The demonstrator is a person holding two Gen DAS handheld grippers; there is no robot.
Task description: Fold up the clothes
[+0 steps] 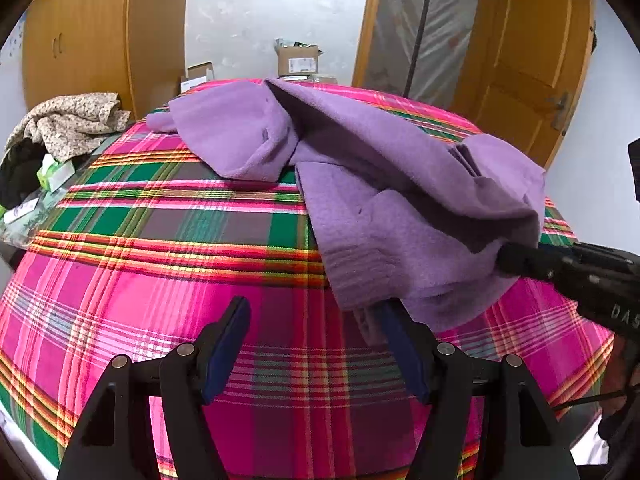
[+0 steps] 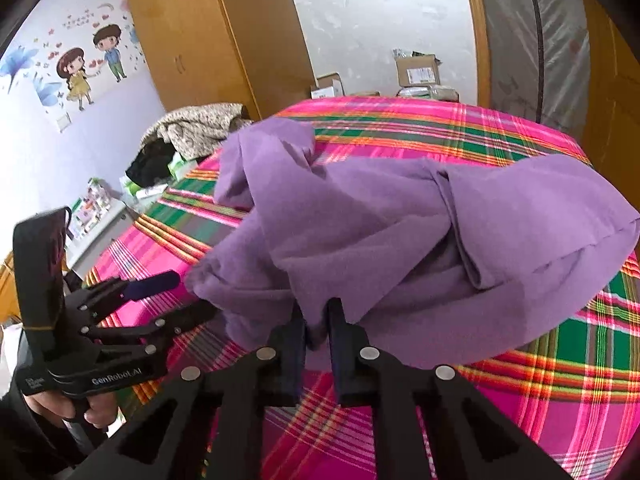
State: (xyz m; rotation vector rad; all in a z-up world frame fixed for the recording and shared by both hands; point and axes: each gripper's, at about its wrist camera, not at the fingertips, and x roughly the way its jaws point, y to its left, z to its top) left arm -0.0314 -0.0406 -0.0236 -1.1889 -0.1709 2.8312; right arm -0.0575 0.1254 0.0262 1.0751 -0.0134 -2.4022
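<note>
A purple fleece garment point(image 1: 400, 184) lies bunched and partly lifted over a bed with a pink, green and orange plaid cover point(image 1: 160, 240). My left gripper point(image 1: 316, 312) is open; its right finger is under the garment's near hem, its left finger is over bare cover. My right gripper point(image 2: 318, 320) is shut on a fold of the garment point(image 2: 400, 232) and holds it up off the bed. The right gripper also shows in the left wrist view point(image 1: 516, 258), reaching into the cloth from the right. The left gripper shows in the right wrist view point(image 2: 176, 296), open at the garment's left edge.
A heap of patterned and black clothes point(image 1: 68, 124) and small packets lie beside the bed on the left. Wooden wardrobes point(image 1: 100, 32) stand behind, a wooden door point(image 1: 532, 60) at right. Cardboard boxes point(image 1: 298, 60) stand beyond the bed's far end.
</note>
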